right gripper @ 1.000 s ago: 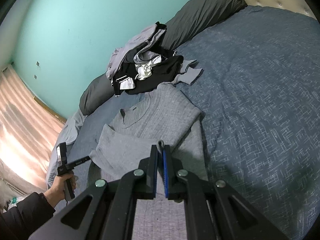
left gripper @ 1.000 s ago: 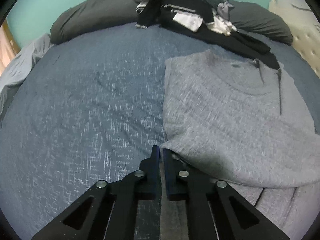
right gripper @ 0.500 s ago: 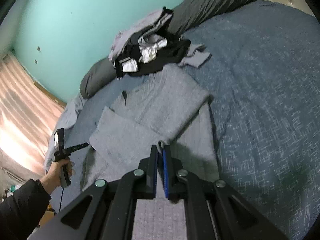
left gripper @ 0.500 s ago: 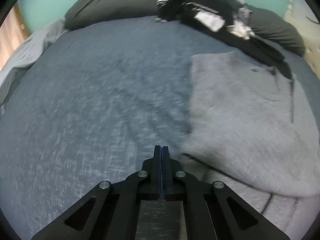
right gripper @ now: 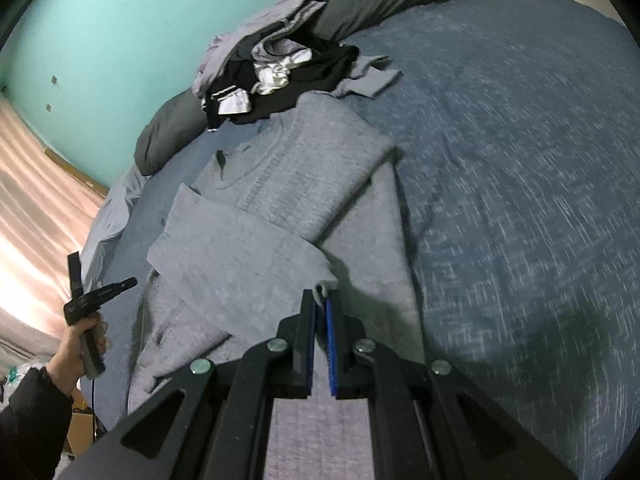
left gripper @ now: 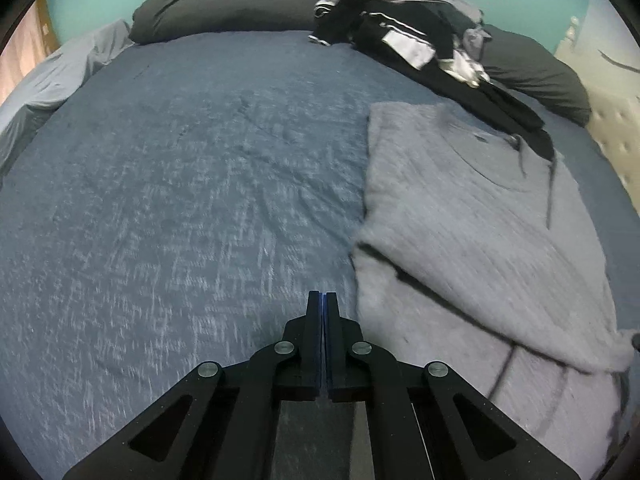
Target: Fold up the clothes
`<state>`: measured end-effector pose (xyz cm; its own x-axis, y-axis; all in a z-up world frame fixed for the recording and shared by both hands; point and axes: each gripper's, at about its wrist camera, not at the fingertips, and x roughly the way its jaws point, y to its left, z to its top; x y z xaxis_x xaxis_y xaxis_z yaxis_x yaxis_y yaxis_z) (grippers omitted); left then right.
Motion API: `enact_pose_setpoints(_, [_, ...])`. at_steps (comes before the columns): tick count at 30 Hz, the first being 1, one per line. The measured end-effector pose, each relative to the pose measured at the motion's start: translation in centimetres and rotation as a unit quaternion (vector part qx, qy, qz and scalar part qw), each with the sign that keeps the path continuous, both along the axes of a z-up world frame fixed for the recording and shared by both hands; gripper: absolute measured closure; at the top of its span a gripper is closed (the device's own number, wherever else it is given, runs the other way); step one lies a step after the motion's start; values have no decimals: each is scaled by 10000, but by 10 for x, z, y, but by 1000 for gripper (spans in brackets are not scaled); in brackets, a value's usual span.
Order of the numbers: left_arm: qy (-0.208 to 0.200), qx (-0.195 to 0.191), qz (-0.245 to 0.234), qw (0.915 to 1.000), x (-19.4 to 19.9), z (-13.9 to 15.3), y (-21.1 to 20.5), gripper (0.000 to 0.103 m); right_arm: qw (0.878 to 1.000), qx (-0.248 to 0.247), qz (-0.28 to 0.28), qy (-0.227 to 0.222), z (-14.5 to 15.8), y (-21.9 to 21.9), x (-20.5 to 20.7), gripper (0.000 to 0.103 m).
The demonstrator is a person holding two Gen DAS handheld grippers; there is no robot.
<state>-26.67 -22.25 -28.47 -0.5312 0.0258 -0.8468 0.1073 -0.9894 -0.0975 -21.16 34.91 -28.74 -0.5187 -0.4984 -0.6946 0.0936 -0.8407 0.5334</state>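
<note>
Right wrist: sweater (right gripper: 288,184) lengthwise, collar twd clothes pile (right gripper: 276,68), right claw (right gripper: 322,300) pinching sleeve.

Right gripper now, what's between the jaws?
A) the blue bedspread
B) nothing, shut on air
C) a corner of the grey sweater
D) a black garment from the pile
C: in the right wrist view the right gripper pinches a folded-over corner of the grey sweater, with the cloth running from the jaw tips back onto the rest of the garment; the pile of clothes lies far off by the pillows.

Sweater (left gripper: 480,240) hem past frame edge
</note>
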Motion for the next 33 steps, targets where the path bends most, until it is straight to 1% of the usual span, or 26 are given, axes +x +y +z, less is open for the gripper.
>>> enact_pose_setpoints(4, [-22, 19, -155, 9999, 18, -1, 4, 102, 9993, -220, -209, -196, -5, 10, 5, 98])
enact_pose_setpoints(6, [-8, 21, -248, 9997, 29, 0, 6, 102, 9983, -401, -150, -394, -13, 11, 7, 98])
enact_pose_setpoints(7, [0, 13, -288, 9996, 34, 1, 7, 102, 9981, -376, -149, -462, -16, 11, 8, 96])
enact_pose_setpoints(9, [42, 26, -348, 9994, 46, 5, 8, 102, 9975, -328, -153, -601, -22, 13, 10, 95])
enact_pose_setpoints(11, [128, 87, -393, 9991, 54, 10, 10, 102, 9961, -312, -298, -776, -25, 20, 11, 95])
enact_pose_setpoints(12, [171, 113, -415, 9989, 57, 12, 12, 102, 9953, -364, -411, -802, -24, 25, 13, 86])
enact_pose_setpoints(13, [218, 127, -429, 9988, 61, 15, 13, 102, 9951, -437, -429, -780, -22, 27, 16, 70])
enact_pose_setpoints(15, [295, 161, -471, 9983, 66, 19, 16, 102, 9953, -519, -372, -729, -18, 26, 20, 56])
enact_pose_setpoints(16, [320, 159, -484, 9982, 67, 19, 17, 102, 9960, -433, -275, -725, -16, 22, 21, 52])
enact_pose_setpoints(19, [408, 169, -516, 9977, 73, 21, 22, 102, 9970, -100, 46, -761, -18, 4, 20, 52])
enact_pose_setpoints(23, [522, 362, -426, 9971, 85, 21, 21, 102, 9947, 164, 31, -1014, -34, -6, 15, 52])
enact_pose_setpoints(24, [545, 417, -382, 9969, 89, 21, 20, 102, 9948, 169, 42, -1008, -37, -8, 14, 52])
enact_pose_setpoints(25, [564, 474, -334, 9967, 92, 20, 18, 102, 9948, 176, 50, -999, -39, -9, 13, 58])
enact_pose_setpoints(26, [576, 532, -279, 9965, 94, 19, 17, 102, 9951, 206, 30, -964, -40, -9, 13, 66])
enact_pose_setpoints(27, [588, 590, -224, 9963, 97, 18, 15, 102, 9951, 217, 20, -964, -40, -10, 13, 82])
enact_pose_setpoints(28, [589, 638, -182, 9961, 98, 17, 14, 102, 9948, 210, 8, -999, -41, -9, 13, 91])
enact_pose_setpoints(29, [571, 671, -162, 9960, 99, 15, 13, 102, 9945, 202, 1, -1031, -41, -8, 13, 94])
enact_pose_setpoints(30, [553, 704, -141, 9959, 101, 13, 12, 102, 9945, 182, 29, -1036, -38, -8, 14, 99])
enact_pose_setpoints(33, [506, 745, -132, 9959, 102, 8, 11, 102, 9941, 95, 90, -1074, -25, -10, 21, 100])
